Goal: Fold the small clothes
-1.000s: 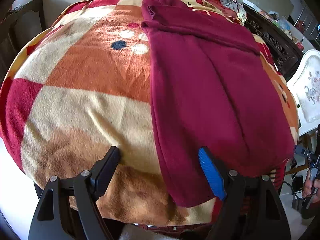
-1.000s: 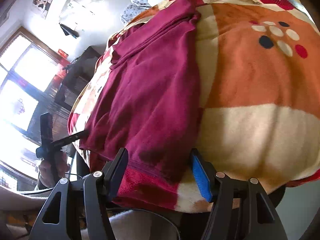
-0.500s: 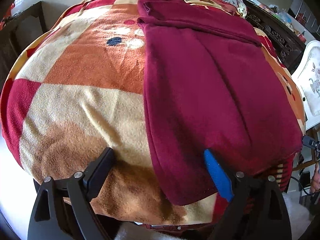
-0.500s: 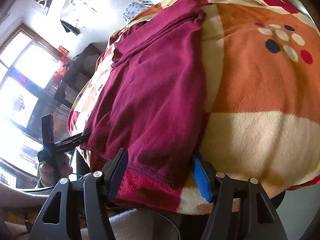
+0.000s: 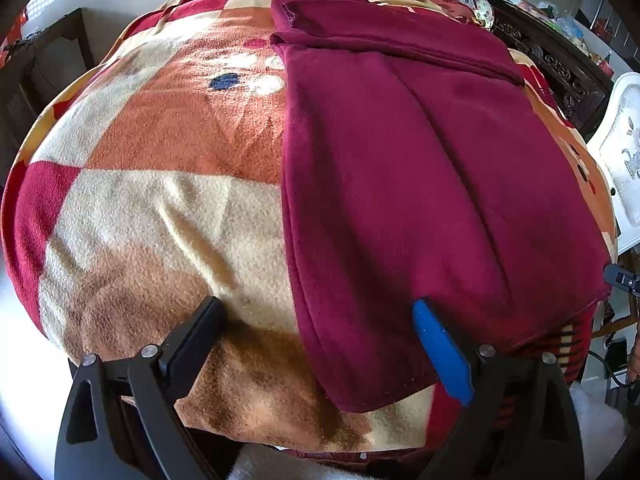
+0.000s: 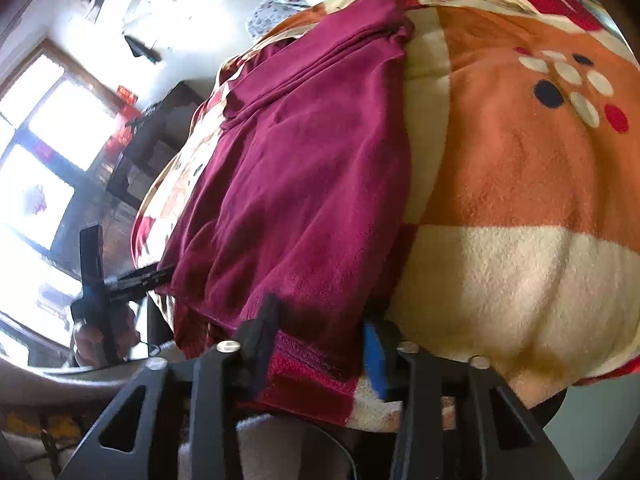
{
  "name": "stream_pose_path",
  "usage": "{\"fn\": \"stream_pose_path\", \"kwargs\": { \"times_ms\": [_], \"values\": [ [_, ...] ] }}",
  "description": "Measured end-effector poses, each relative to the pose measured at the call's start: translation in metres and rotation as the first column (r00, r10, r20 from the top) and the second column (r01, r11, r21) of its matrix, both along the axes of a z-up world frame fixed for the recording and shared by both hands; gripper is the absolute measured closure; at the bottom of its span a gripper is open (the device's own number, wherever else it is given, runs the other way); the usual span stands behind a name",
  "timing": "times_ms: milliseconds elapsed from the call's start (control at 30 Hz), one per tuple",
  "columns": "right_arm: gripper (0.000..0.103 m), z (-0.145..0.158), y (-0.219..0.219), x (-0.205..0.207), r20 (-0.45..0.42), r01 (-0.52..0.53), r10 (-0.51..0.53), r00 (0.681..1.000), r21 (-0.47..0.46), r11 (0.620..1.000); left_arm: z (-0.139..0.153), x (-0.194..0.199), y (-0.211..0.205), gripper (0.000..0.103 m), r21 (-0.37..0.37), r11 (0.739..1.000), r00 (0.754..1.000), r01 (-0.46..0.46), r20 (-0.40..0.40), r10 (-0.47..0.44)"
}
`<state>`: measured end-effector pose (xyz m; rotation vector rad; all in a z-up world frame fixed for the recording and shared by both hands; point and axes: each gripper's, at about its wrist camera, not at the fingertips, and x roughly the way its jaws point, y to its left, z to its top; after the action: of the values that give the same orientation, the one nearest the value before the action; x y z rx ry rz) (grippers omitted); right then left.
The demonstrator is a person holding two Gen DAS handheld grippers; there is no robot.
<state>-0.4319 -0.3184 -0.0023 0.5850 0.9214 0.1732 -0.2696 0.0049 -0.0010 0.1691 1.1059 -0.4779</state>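
Note:
A maroon fleece garment lies flat on a patterned blanket, its sleeves folded across the far end. My left gripper is open, its jaws straddling the garment's near left hem corner just above the cloth. In the right wrist view the same garment hangs over the blanket's near edge. My right gripper is open but narrower, with the near right hem corner between its jaws; the blue pad is partly hidden behind the cloth.
The orange, cream and red blanket covers a raised surface with edges dropping off near both grippers. A dark carved cabinet and a white chair stand at right. A window is at left.
Both grippers moved forward onto the garment's near hem. The right gripper's jaws narrowed around the hem corner. The left gripper stayed wide open.

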Motion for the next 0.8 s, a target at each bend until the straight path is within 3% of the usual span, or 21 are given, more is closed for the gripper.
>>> {"fn": "stream_pose_path", "kwargs": {
  "times_ms": [100, 200, 267, 367, 467, 800],
  "values": [
    [0.086, 0.008, -0.001, 0.001, 0.023, -0.017, 0.017, 1.0, -0.007, 1.0, 0.001, -0.002, -0.002, 0.011, 0.002, 1.0, 1.0, 0.031, 0.003, -0.031],
    [0.087, 0.025, 0.001, 0.003, 0.076, -0.035, 0.036, 0.996, -0.02, 0.999, 0.006, -0.008, -0.006, 0.048, 0.005, 0.996, 0.996, 0.087, 0.028, -0.088],
    [0.088, 0.037, 0.003, 0.005, 0.111, -0.047, 0.05, 0.993, -0.028, 0.998, 0.011, -0.011, -0.01, 0.086, 0.011, 0.991, 0.991, 0.131, 0.037, -0.132],
    [0.089, 0.053, 0.002, 0.009, 0.163, -0.064, 0.065, 0.985, -0.013, 0.998, 0.019, -0.007, -0.012, 0.094, 0.003, 0.986, 0.986, 0.164, 0.026, -0.164],
    [0.09, 0.067, -0.003, 0.014, 0.215, -0.066, 0.061, 0.975, 0.014, 0.998, 0.03, 0.001, -0.008, 0.094, -0.046, 0.984, 0.985, 0.169, 0.017, -0.169],
    [0.09, 0.097, -0.026, 0.053, 0.333, -0.009, 0.002, 0.943, 0.02, 1.0, 0.08, 0.037, -0.002, 0.095, -0.121, 0.984, 0.987, 0.13, 0.113, -0.116]
  ]
}}
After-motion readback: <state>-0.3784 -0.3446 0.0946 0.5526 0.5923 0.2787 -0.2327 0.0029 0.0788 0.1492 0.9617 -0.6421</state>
